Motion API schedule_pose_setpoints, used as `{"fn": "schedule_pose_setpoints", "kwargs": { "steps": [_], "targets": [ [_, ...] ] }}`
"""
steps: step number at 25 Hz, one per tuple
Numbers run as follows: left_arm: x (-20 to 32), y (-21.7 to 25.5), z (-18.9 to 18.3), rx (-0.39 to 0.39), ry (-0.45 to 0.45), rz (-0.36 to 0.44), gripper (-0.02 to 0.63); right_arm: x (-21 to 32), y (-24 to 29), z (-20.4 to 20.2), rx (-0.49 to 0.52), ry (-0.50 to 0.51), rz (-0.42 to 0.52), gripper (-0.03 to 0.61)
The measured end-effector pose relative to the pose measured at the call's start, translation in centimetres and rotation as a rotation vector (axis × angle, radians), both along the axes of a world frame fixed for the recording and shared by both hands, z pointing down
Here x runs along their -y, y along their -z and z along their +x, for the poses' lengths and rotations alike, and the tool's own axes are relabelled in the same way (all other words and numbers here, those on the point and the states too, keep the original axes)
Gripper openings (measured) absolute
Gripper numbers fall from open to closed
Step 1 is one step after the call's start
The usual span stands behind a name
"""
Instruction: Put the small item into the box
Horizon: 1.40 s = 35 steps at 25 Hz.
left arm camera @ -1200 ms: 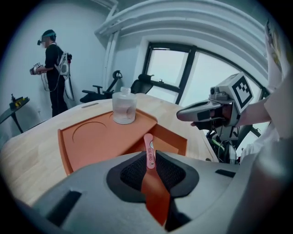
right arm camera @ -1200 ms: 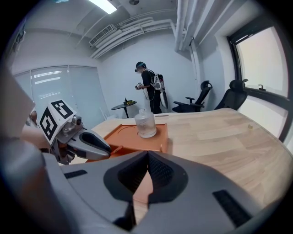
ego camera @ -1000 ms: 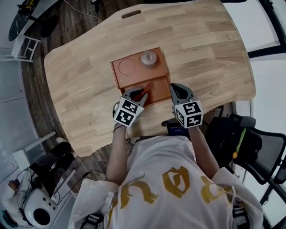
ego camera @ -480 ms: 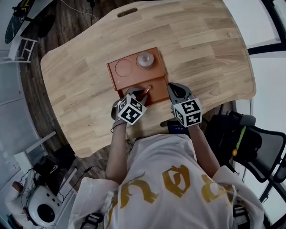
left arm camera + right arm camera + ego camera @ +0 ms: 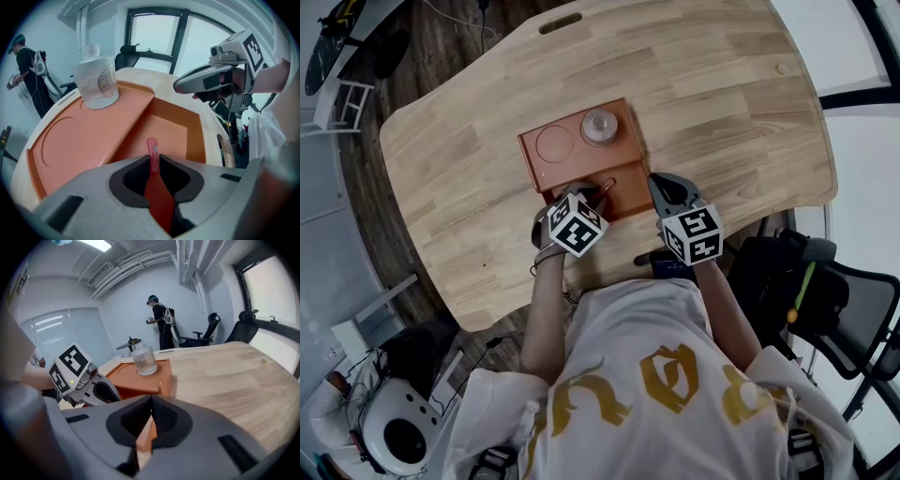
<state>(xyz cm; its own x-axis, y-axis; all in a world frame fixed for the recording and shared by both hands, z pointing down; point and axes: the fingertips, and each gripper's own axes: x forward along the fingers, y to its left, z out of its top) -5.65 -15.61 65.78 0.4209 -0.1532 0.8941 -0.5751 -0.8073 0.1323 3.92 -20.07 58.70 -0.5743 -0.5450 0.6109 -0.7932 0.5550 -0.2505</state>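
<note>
My left gripper [image 5: 153,161], clamped on red item [image 5: 158,199], has edged forward over box [image 5: 84,140] recess; release next. Right gripper [image 5: 151,401] closed, empty.

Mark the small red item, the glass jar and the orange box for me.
red item [image 5: 152,149], left gripper view, on its exposed tip.
glass jar [image 5: 96,82], left gripper view, on its clear side wall.
orange box [image 5: 171,133], left gripper view, on the bare floor of its sunken compartment.

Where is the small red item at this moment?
The small red item is clamped in the left gripper, left of centre in the head view. Its tip pokes out over the orange box's sunken near compartment, and the glass jar stands at the far end.
</note>
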Motion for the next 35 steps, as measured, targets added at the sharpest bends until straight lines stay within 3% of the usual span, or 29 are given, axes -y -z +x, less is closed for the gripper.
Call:
{"fn": "schedule_pose_setpoints", "kwargs": {
  "steps": [13,25,35],
  "targets": [
    [0.0,-1.0,-0.2,0.046,-0.002,-0.015,0.066,0.2,-0.1,-0.1,0.008,0.005,-0.012,0.011],
    [-0.1,-1.1,-0.1,0.035,0.011,-0.012,0.066,-0.1,0.3,0.0,0.012,0.001,-0.001,0.011],
    [0.4,1.0,0.0,0.001,0.068,0.056,0.066,-0.9,2.1,-0.2,0.016,0.005,0.035,0.012]
  ]
}}
